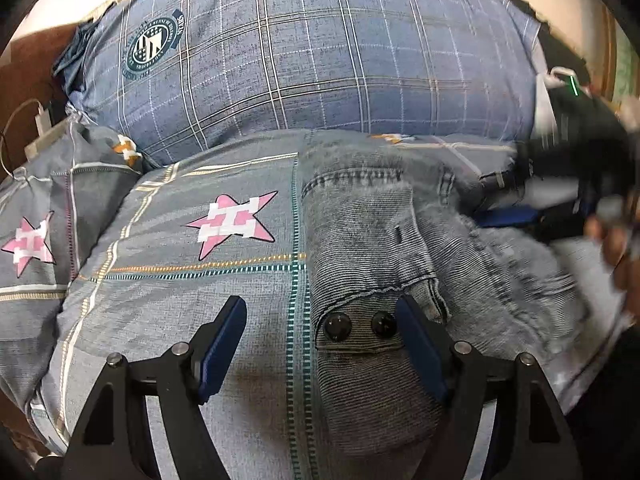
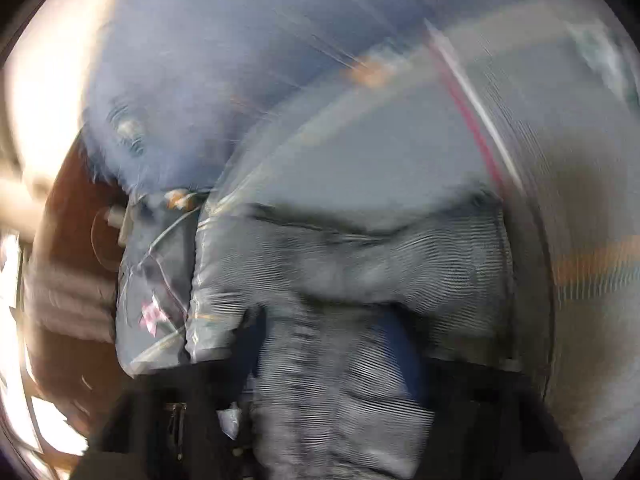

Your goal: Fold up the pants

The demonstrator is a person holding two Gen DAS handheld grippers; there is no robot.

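Left wrist view: our left tool (image 1: 320, 344) stands spread over the pants (image 1: 372, 248), lying on the bed (image 1: 168, 280) near the pillow (image 1: 320, 60). Right tool (image 2: 320, 360) looks pinched on denim, though blurred. We advise aligning edges before flattening the fold.

Grey star-print bedcover (image 1: 168, 240) spreading over a bed, blue plaid pillow (image 1: 304, 56) lying behind it, pale wall (image 1: 60, 4) beyond, brown wooden furniture (image 1: 28, 80) standing at left.
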